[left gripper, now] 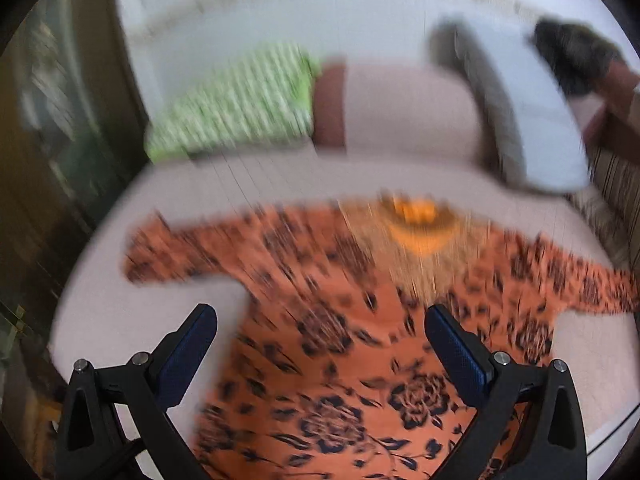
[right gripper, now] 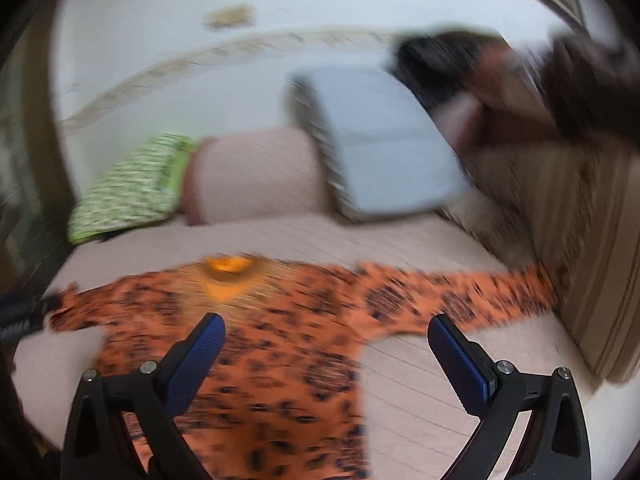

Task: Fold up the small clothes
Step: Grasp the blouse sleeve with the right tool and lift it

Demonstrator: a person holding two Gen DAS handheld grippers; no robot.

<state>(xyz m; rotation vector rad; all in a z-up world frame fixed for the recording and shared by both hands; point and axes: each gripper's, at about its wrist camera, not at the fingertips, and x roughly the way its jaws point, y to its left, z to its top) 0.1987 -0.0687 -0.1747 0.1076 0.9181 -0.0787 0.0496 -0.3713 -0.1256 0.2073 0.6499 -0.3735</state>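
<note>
An orange garment with a dark floral print (left gripper: 340,344) lies spread flat on a pale pink bed (left gripper: 104,320), both sleeves out to the sides and its orange neckline (left gripper: 416,220) at the far end. It also shows in the right wrist view (right gripper: 256,344). My left gripper (left gripper: 320,320) hovers open over the garment's left side, empty. My right gripper (right gripper: 326,334) hovers open over the garment's right edge below the right sleeve (right gripper: 460,300), empty. Both views are motion-blurred.
At the head of the bed lie a green striped pillow (left gripper: 236,104), a pink bolster (left gripper: 408,112) and a pale blue pillow (left gripper: 536,112). A dark wooden frame (left gripper: 60,160) stands on the left. A striped headboard or blanket (right gripper: 580,240) rises on the right.
</note>
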